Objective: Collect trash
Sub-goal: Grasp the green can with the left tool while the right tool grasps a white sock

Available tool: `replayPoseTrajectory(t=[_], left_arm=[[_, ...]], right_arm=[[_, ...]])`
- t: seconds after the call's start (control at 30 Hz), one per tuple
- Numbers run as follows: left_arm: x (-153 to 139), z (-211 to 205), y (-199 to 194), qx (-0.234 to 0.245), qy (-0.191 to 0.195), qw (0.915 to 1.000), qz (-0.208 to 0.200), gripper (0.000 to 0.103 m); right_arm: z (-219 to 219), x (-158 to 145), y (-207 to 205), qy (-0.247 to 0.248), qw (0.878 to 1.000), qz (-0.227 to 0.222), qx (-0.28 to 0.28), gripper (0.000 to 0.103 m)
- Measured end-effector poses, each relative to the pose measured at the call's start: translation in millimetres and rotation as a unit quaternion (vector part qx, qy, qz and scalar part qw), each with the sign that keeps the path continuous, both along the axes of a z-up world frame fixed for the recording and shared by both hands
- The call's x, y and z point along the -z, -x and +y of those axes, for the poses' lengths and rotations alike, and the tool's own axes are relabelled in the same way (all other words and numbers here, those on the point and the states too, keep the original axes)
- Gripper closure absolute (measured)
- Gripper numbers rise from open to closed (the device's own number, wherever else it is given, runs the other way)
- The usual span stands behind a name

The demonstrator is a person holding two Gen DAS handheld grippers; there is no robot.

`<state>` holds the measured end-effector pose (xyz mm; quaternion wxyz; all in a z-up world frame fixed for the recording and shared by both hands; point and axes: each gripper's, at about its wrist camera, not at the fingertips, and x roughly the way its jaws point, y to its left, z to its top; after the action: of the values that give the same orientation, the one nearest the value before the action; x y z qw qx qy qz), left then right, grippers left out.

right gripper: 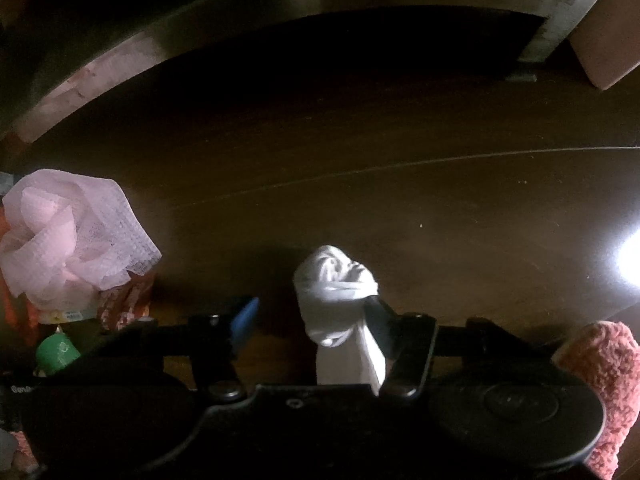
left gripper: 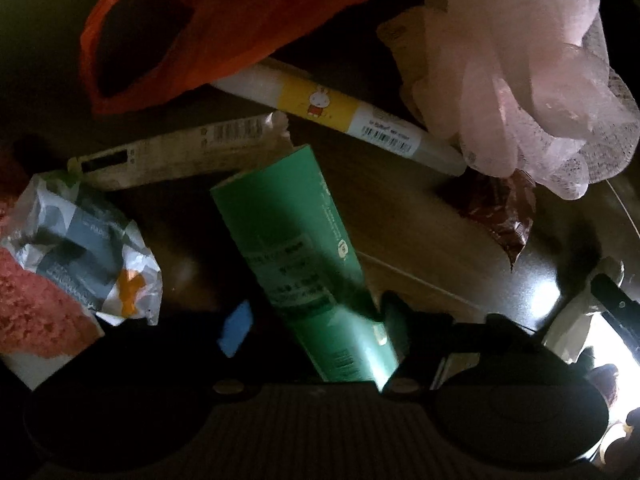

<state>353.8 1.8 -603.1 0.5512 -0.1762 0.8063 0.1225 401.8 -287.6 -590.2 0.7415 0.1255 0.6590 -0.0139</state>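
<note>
Black housings with round side discs are seen on the left gripper (left gripper: 316, 320) and the right gripper (right gripper: 312, 320). A blue pad (right gripper: 244, 316) is fitted to one finger. Fuzzy pink sleeves (right gripper: 604, 380) are worn.

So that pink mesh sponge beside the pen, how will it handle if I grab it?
The pink mesh sponge looks like loose gathered netting, so it will probably squash and need the jaws nearly shut. It seems airy, likely very light. Its edge overlaps the end of the white and yellow pen, so lifting it might snag or nudge the pen.
</note>
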Motion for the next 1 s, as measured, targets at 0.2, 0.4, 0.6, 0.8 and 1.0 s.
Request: replayPoseTrajectory(t=[0.2,0.4,0.6,0.8,1.0], left_arm=[[-9,-3,-1,0.023,-0.012,0.9996,-0.009,0.046],[-24,-12,-6,0.039,-0.025,0.9988,-0.014,0.047],[-56,-19,-9,0.042,-0.025,0.9983,-0.031,0.049],[-104,-14,-8,0.044,-0.024,0.9968,-0.062,0.053],[-139,3,6,0.042,-0.021,0.9953,-0.085,0.054]], right_arm=[[2,-3,-3,0.015,1.000,0.011,-0.004,0.076],[2,-20,-1,0.020,1.000,0.013,0.011,0.088],[11,-55,6,0.017,1.000,0.000,-0.002,0.090],[18,-110,20,0.008,0.999,-0.036,0.005,0.091],[20,-154,49,-0.004,0.998,-0.059,0.014,0.091]])
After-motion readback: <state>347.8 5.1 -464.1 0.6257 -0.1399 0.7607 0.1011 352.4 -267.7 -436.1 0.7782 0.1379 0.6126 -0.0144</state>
